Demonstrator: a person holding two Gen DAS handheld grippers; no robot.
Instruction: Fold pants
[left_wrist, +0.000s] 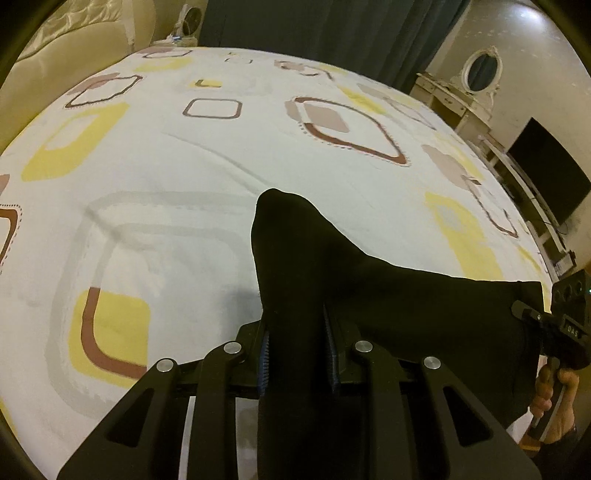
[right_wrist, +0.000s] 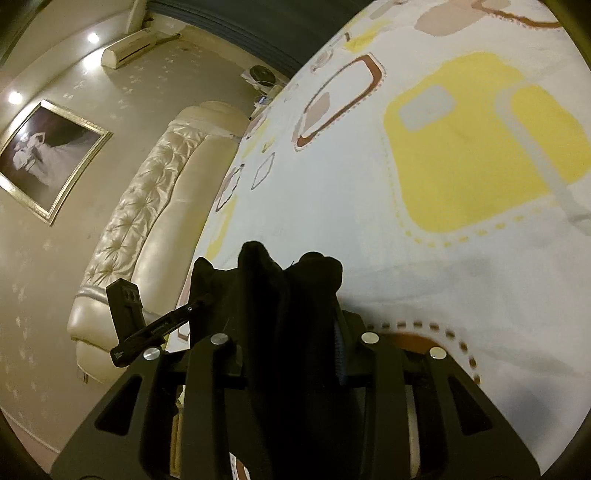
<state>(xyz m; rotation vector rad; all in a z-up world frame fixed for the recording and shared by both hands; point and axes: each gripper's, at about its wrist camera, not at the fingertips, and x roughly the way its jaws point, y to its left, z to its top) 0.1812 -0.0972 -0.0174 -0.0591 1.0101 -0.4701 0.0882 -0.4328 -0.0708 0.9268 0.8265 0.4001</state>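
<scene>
Bedspread (left_wrist: 221, 155), patterned; headboard (right_wrist: 147, 221), perhaps leather.

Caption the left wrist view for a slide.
Left gripper clamps black pants above the patterned bedsheet, the right gripper holding the far end.

One pair of black pants (left_wrist: 332, 295), two grippers, left gripper (left_wrist: 297, 350), right gripper (right_wrist: 291, 347), one bed (left_wrist: 184, 166)

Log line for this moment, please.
left tool: shut on pants | right tool: shut on pants | pants lifted over bed
</scene>
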